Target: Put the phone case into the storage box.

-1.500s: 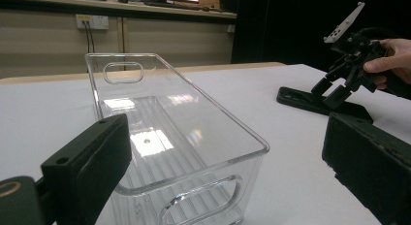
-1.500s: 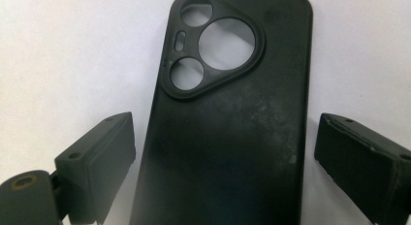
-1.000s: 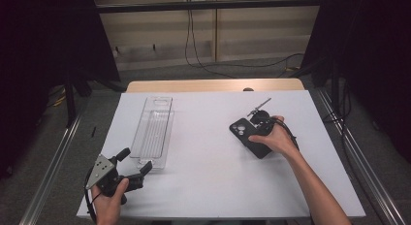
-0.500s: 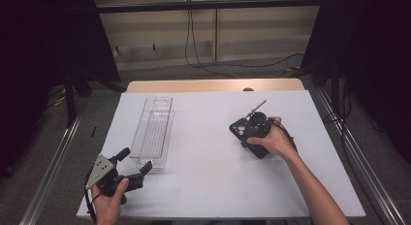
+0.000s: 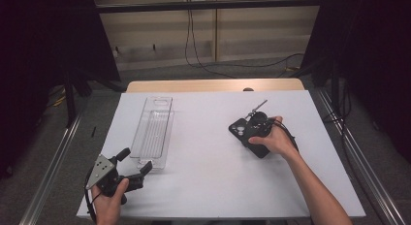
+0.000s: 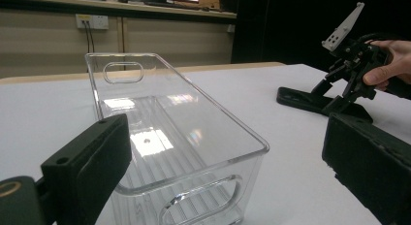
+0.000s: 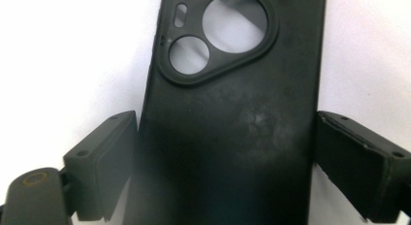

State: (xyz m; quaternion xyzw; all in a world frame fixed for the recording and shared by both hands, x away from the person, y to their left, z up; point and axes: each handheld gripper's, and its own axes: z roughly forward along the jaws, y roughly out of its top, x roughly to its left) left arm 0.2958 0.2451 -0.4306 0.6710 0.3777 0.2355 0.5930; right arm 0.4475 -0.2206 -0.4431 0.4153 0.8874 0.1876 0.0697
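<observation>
Right gripper view: one black phone case (image 7: 228, 118) lies flat between the jaws, long axis running away from the gripper, camera cutouts at the far end.
Right gripper (image 5: 257, 130): jaws spread, flanking the case's sides; contact unclear.
Left gripper (image 5: 133, 162): jaws wide apart, empty; one clear plastic bin (image 6: 169, 137) just ahead.

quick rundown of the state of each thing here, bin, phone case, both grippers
clear bin: upright on the table, empty
phone case: flat on the table, camera cutouts up, between the right gripper's jaws
right gripper: open, jaws either side of the case, not yet closed on it
left gripper: open, holding nothing, at the bin's near end
</observation>
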